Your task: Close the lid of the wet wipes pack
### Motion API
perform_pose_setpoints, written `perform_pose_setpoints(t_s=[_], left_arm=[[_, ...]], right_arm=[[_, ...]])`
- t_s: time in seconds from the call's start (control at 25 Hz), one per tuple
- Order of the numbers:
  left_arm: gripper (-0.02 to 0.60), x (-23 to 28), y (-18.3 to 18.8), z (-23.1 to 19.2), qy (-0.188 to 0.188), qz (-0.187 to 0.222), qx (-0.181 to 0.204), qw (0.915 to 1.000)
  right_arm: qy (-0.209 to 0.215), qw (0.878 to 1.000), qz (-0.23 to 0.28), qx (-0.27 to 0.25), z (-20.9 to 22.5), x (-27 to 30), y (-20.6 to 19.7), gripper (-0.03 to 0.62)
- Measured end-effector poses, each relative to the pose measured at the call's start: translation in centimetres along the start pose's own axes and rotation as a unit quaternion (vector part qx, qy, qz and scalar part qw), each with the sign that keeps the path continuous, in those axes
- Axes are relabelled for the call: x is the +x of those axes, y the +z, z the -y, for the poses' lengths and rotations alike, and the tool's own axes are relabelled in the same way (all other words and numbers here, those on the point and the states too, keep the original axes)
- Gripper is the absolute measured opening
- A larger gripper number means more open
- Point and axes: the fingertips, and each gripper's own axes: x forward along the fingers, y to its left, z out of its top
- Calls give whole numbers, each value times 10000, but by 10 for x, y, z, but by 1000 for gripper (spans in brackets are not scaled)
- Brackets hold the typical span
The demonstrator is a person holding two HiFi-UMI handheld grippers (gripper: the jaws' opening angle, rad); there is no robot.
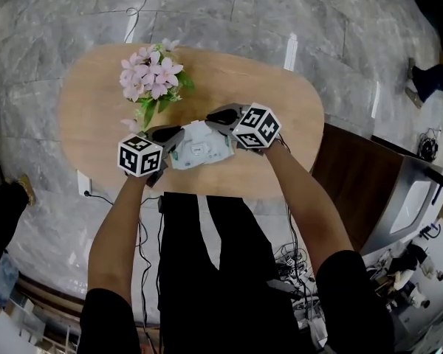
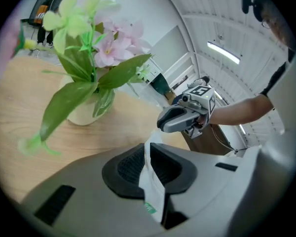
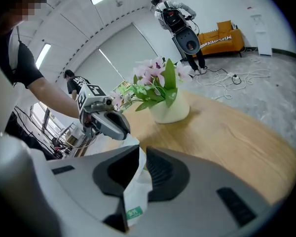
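Oval wood table [image 1: 280, 102]: L gripper [image 1: 176, 136] & R gripper [image 1: 215, 117] each pinch wipes pack [image 1: 199, 150] edge; lid unclear.

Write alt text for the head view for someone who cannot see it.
Seen from above, the left gripper and right gripper each clamp an opposite end of a white wet wipes pack over an oval wooden table. Pink flowers stand beyond the pack, to the left.

Oval wooden table [image 1: 280, 98] — grey marble floor [image 1: 317, 13].
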Motion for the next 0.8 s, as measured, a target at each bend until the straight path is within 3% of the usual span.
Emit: perform_pose_setpoints(t_s=[0.28, 0.8], left_arm=[[50, -7, -8, 28, -98, -62, 354, 9993], [94, -13, -48, 56, 173, 10, 395, 9991]], right_arm=[[60, 9984, -285, -477, -27, -12, -18, 46], [203, 9932, -503, -1025, -63, -15, -57, 66]])
